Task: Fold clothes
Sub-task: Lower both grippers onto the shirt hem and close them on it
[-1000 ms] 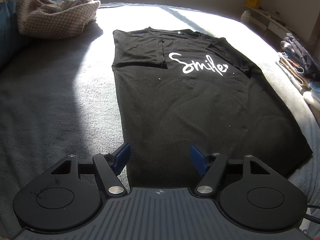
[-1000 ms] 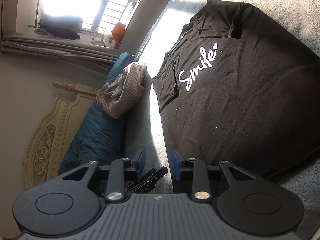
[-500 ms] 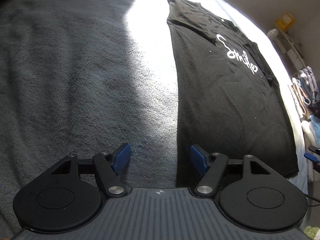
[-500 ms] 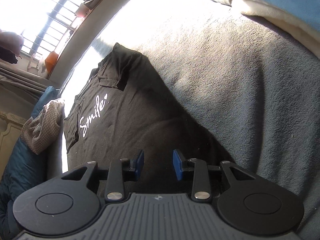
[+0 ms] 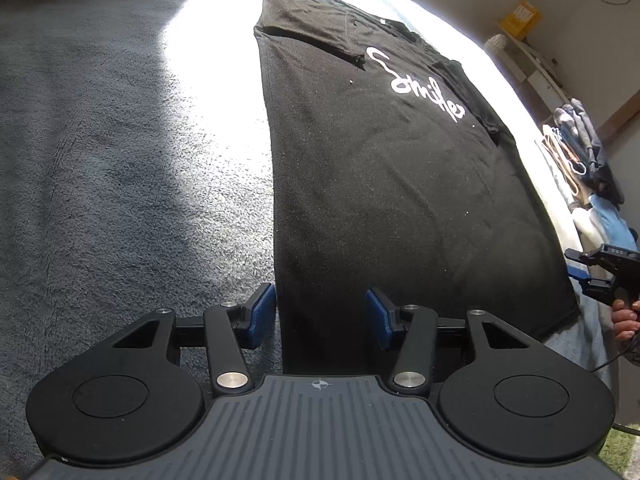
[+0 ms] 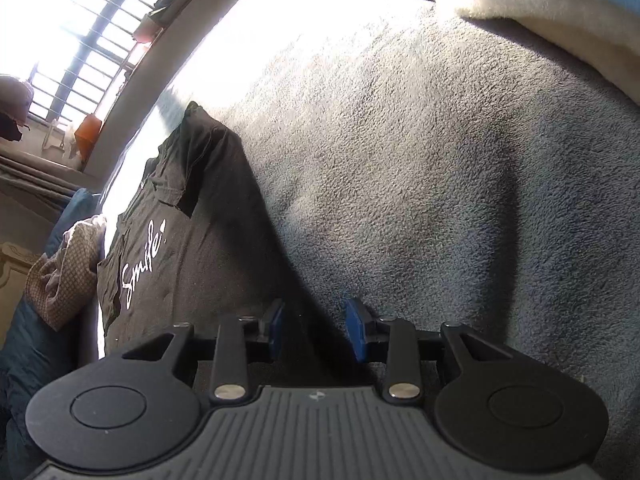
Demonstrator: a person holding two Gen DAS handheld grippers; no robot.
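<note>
A black T-shirt (image 5: 400, 184) with white "Smile" lettering lies flat on a grey fleece blanket (image 5: 120, 168), both sleeves folded inward. My left gripper (image 5: 321, 318) is open at the shirt's near left hem corner, the shirt's left edge running between its blue pads. My right gripper (image 6: 315, 330) is open at the near right hem corner of the T-shirt (image 6: 192, 248), straddling its right edge. The right gripper (image 5: 600, 272) also shows at the right rim of the left wrist view, held by a hand (image 5: 626, 320).
A checked cloth bundle (image 6: 64, 276) rests on a dark blue pillow (image 6: 24, 344) by the headboard. Folded clothes (image 5: 584, 148) are stacked along the bed's right side, with a cream blanket (image 6: 540, 12) there. A barred window (image 6: 92, 28) lets in strong sunlight.
Both grippers swung apart from the shirt's middle to its two near hem corners and dropped closer to the bed. The right gripper's jaws opened wider.
</note>
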